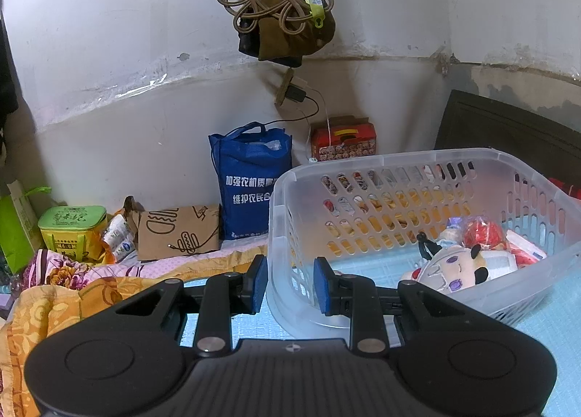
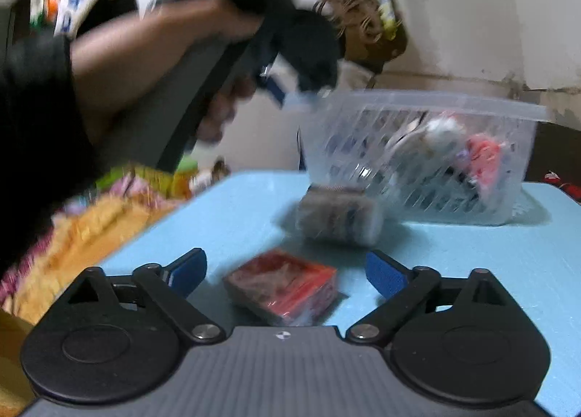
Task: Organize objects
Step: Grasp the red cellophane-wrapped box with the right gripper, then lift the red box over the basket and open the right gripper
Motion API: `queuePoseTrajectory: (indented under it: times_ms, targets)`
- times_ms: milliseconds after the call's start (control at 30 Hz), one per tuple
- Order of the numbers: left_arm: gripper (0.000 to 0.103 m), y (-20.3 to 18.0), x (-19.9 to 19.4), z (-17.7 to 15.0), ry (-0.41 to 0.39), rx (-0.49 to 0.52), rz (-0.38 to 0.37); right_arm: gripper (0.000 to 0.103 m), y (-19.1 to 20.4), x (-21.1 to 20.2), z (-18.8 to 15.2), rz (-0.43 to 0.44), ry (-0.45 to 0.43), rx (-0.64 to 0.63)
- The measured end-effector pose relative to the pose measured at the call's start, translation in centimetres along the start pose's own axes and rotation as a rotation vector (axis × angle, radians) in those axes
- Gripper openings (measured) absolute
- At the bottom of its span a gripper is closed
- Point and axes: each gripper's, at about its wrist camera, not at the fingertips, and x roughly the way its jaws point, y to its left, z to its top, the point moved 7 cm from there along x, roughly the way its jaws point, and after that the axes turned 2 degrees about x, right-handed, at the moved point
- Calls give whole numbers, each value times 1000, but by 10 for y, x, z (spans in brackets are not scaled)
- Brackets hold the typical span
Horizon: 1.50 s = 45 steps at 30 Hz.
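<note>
Basket [image 1: 428,170] of clear perforated plastic sits on the light-blue counter [image 1: 552,337], and the left gripper [image 1: 290,281] straddles its near-left corner: 1 blue pad lies outside the wall, the other inside, with the wall between them, though contact with the plastic cannot be told. Inside the basket, toward its right side, lie a plush doll [image 1: 454,268], a red packet [image 1: 484,232] and some wrapped items too jumbled to name. The right gripper [image 2: 287,270] is spread wide and grips nothing; a red box [image 2: 287,286] lies flat on the counter between its 2 fingers, just ahead of the body, apart from both pads. The box's long axis runs from lower left to upper right in the right wrist view, 1 corner pointing back toward the gripper. Beyond it a grey cylindrical object [image 2: 339,215] lies on its side, long axis left to right, just beside the front wall of the basket; blur hides its label and whether it touches the basket. The whole right wrist view is smeared. At its upper left the person's hand [image 2: 152,50] holds the left gripper at the basket rim. A blue bag [image 1: 250,177] stands against the wall behind the counter.
</note>
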Motion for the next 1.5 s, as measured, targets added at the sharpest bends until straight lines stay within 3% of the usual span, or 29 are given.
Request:
queuePoseTrajectory:
  times_ms: [67, 200, 600, 933, 1233, 1400, 1500]
  targets:
    - [31, 0, 0, 0, 0, 0, 0, 92, 3, 7, -7, -9, 43, 6]
    - [31, 1, 0, 0, 1, -1, -5, 78, 3, 12, -13, -5, 69, 10]
    - [31, 3, 0, 1, 3, -9, -14, 77, -42, -15, 0, -68, 13, 69]
    - [31, 3, 0, 1, 1, -6, -13, 77, -107, -71, 50, -209, -151, 101]
    - [31, 1, 0, 1, 2, -3, -7, 77, -127, -85, 117, -203, -273, 88]
    - [31, 0, -1, 1, 2, -5, -9, 77, -145, -57, 158, -162, -237, 120]
    - [31, 1, -1, 1, 1, -5, -13, 77, -150, -31, 178, -186, -193, 96]
